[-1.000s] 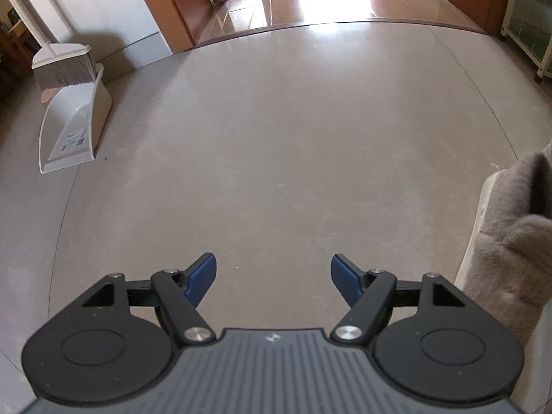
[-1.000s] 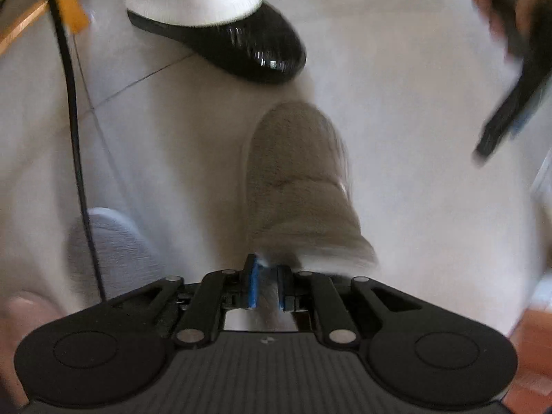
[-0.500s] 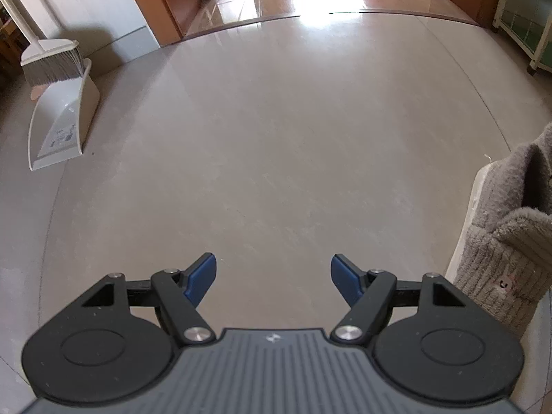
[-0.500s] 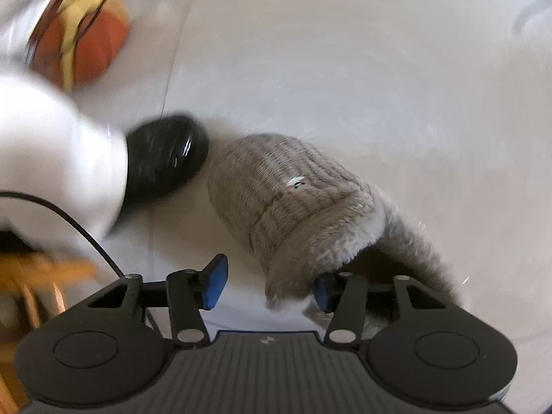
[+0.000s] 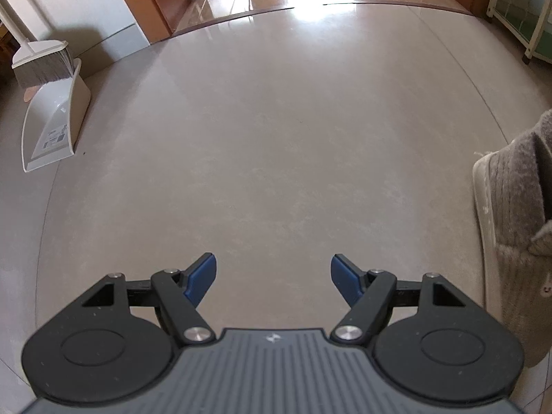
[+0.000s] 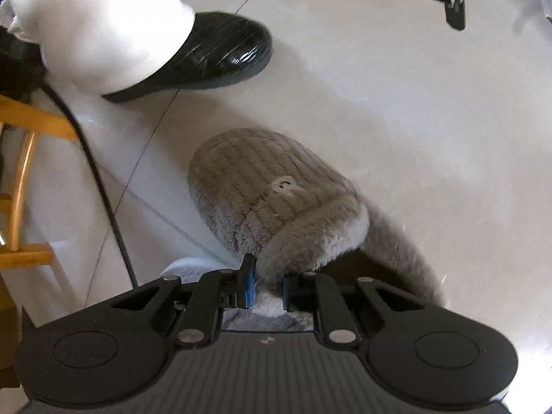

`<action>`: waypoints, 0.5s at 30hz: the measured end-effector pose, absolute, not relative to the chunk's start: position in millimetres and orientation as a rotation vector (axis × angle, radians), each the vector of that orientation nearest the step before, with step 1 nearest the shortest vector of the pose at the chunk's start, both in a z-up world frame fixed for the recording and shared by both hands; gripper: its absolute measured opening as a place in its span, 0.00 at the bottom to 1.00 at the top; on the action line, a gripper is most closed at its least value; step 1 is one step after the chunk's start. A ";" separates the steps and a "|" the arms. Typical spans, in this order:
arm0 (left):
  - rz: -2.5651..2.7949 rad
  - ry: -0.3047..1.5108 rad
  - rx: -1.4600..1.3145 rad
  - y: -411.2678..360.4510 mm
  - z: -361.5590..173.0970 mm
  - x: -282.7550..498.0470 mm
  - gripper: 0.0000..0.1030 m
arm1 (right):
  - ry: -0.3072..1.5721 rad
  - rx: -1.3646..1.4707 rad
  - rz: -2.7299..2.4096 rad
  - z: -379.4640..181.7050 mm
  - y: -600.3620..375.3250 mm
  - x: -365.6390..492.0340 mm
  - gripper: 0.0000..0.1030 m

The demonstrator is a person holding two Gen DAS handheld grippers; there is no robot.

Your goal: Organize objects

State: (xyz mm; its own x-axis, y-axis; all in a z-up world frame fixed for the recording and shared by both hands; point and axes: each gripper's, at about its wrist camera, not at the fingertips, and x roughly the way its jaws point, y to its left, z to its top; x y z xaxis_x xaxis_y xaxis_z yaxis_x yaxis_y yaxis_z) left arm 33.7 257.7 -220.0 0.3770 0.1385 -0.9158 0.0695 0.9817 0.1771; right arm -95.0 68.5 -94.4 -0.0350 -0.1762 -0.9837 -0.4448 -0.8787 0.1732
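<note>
The right gripper [image 6: 265, 284] points down toward the floor [image 6: 396, 103], and its blue fingers [image 6: 249, 281] are closed almost together on the fluffy collar of a grey knitted slipper [image 6: 262, 189]. The slipper hangs from them above the floor, toe pointing away, near a black shoe [image 6: 214, 51]. A small pale badge sits on its top; the mark there cannot be read. The left gripper [image 5: 273, 274] is held level over the bare floor with its fingers wide apart, holding nothing. A white dustpan [image 5: 51, 120] stands far left; its label is too small to read.
</note>
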 end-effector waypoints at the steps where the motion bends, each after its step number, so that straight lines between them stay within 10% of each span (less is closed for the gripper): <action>1: 0.042 1.188 0.201 256.4 -220.4 33.8 0.72 | 0.677 -2.043 2.016 -95.3 68.3 -94.5 0.17; 10: 0.030 1.198 0.229 250.8 -224.5 36.0 0.72 | 0.789 -1.970 1.912 -100.8 79.8 -77.9 0.17; 15: 0.013 1.200 0.236 244.6 -220.3 39.4 0.72 | 0.807 -1.895 1.874 -89.8 76.9 -69.8 0.35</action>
